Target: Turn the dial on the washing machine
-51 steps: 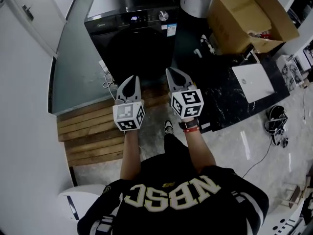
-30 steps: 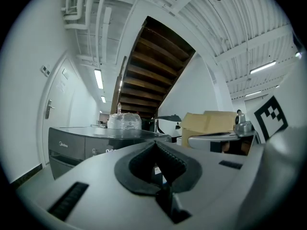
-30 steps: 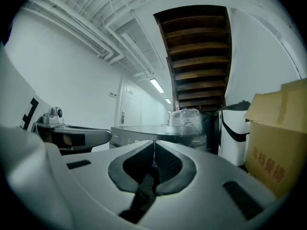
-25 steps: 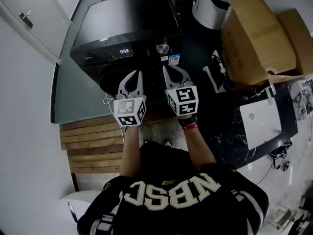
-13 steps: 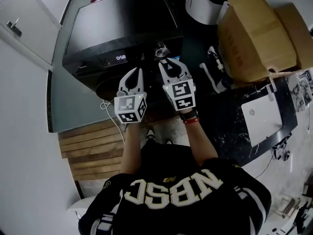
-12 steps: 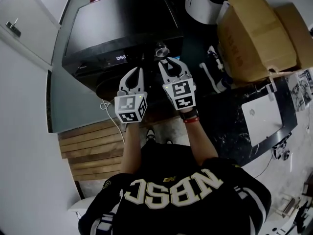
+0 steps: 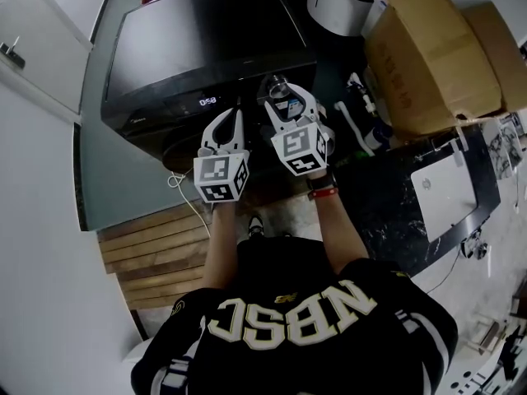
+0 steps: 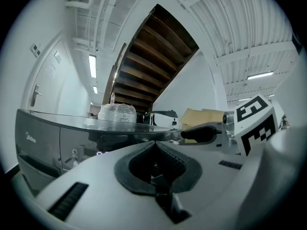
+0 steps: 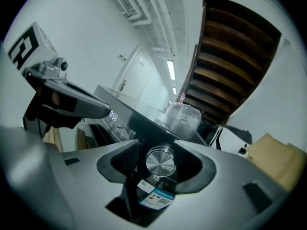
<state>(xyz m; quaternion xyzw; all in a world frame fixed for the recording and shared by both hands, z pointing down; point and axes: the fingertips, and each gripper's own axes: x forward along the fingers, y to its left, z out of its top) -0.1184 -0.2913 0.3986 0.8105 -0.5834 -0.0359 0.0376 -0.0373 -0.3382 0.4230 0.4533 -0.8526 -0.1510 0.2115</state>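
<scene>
at the front of the washing machine [image 7: 198, 44], left gripper [image 7: 224, 130]: jaws pressed together, nothing between them. just beside it, right gripper [image 7: 288, 105]: jaws opening, pads flanking the silver dial [image 9: 159, 162] without pressing it. dial sits on the control panel, right of the lit display [image 7: 207, 101]. farther right, cardboard box [image 7: 428, 48].

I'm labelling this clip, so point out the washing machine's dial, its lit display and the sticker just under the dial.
dial [image 9: 160, 161]: right gripper view, centre of its brushed metal face.
lit display [image 7: 207, 101]: head view, on the glowing digits.
sticker [image 9: 156, 196]: right gripper view, middle of the label.
</scene>
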